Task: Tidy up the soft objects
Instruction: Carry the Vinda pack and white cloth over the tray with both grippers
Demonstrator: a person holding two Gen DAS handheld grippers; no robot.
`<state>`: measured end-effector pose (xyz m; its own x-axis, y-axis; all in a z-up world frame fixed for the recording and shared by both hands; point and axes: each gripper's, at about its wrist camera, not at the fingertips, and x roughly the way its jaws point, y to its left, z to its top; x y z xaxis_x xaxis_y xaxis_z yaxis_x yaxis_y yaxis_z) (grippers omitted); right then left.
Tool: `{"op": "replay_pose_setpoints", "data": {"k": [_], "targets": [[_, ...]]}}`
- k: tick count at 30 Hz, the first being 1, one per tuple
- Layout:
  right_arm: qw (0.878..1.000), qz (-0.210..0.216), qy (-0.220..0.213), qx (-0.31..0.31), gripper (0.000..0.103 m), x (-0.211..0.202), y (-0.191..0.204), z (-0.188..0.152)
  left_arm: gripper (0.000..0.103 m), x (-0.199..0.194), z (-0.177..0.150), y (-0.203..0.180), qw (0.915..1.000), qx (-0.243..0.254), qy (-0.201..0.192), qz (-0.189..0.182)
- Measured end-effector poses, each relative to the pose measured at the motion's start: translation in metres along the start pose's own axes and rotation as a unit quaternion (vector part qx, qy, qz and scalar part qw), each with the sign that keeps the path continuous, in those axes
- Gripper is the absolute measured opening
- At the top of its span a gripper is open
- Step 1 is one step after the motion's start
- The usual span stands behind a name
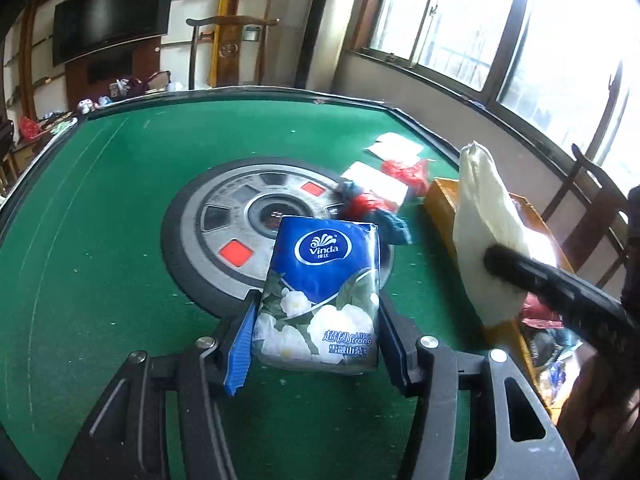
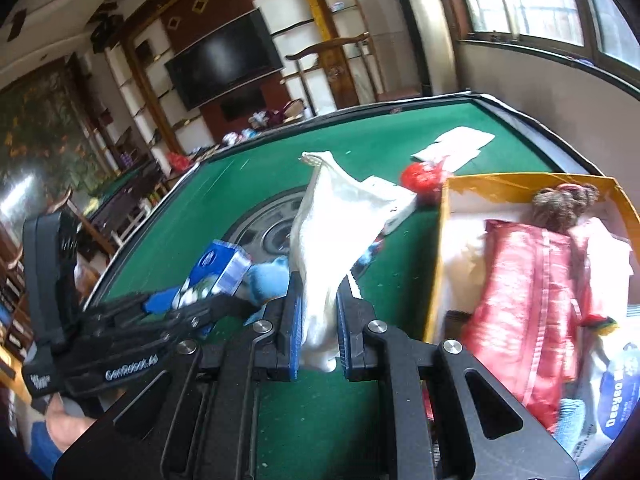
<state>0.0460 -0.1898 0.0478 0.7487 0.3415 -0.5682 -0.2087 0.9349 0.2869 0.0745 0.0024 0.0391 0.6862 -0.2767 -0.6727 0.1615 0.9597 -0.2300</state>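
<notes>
Tissue pack (image 1: 320, 288): glossy blue film wrapper, white flower print, "Vinda" logo, soft rectangular block. Your left tongs (image 1: 316, 328) have it clamped between the two blue ribbed pads (image 1: 240, 344), jaws closed to the pack's width. The pack sits low over the green felt table (image 1: 100, 200), at the near edge of the round grey centre panel (image 1: 224, 216); whether it touches the felt cannot be told.

Cream cloth bag (image 2: 328, 248): matte woven fabric, limp, creased, drawn to a point at the top. Your right tongs (image 2: 318, 332) pinch its lower end, jaws nearly together with the cloth bunched between the pads. The bag hangs raised above the table, just beside the left wall of the cardboard box (image 2: 444, 248).

The box is open-topped, yellow-brown outside, white inside, at the table's right edge. Contents seen from the right wrist: a red mesh sack (image 2: 532, 304) lying across the middle, a brown knotted yarn-like bundle (image 2: 564, 204) at the far end, a white printed pouch (image 2: 616, 396) at the near corner.

Loose on the felt beyond the centre panel: a crumpled red plastic bag (image 1: 404, 172), a blue-and-red fabric heap (image 1: 372, 212), flat white packets (image 1: 394, 146) near the far edge.
</notes>
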Motion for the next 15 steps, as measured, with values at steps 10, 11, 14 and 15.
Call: {"op": "replay_pose_setpoints", "data": {"k": [10,11,14,15], "targets": [[0.994,-0.075,-0.058,0.051,0.014,-0.040,-0.044,0.017,0.055,0.001,0.005,-0.047,0.9987,0.013,0.009,-0.047],[0.993,-0.082,-0.065,0.058,0.014,-0.047,-0.048,0.018,0.055,0.002,0.005,-0.056,0.9983,0.017,0.012,-0.054],[0.986,-0.124,-0.077,0.082,0.014,-0.062,-0.068,0.019,0.055,0.011,0.008,-0.084,0.9963,0.033,0.028,-0.075],[0.983,-0.135,-0.080,0.093,0.014,-0.068,-0.078,0.020,0.055,0.014,0.009,-0.098,0.9952,0.043,0.033,-0.081]]}}
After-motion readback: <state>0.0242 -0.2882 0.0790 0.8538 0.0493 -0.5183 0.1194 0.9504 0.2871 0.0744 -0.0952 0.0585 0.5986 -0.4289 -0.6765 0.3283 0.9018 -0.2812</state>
